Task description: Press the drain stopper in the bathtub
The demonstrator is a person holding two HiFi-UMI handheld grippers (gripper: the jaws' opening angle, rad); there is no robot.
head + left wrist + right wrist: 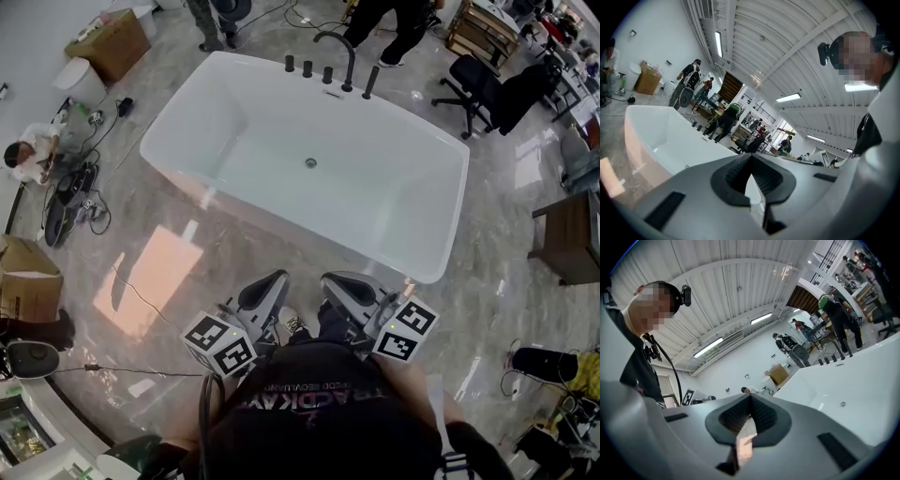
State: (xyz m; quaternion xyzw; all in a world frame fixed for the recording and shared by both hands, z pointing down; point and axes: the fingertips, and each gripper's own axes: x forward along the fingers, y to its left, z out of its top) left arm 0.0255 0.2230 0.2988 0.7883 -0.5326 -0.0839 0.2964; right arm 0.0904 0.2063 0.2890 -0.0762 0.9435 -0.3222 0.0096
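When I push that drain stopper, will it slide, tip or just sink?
Probably it only sinks: the drain stopper looks set into the bathtub floor, so sliding or tipping seems unlikely. Its small, metallic-looking cap may be slick, so an off-centre push might skid.

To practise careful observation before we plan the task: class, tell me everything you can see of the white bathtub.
The bathtub is a white, glossy, freestanding rectangle with rounded corners, standing on the grey marbled floor. It looks empty and dry. A small round metal drain stopper sits mid-bottom. A dark curved faucet and dark knobs stand at its far rim. The left gripper and right gripper hang short of its near side, touching nothing.
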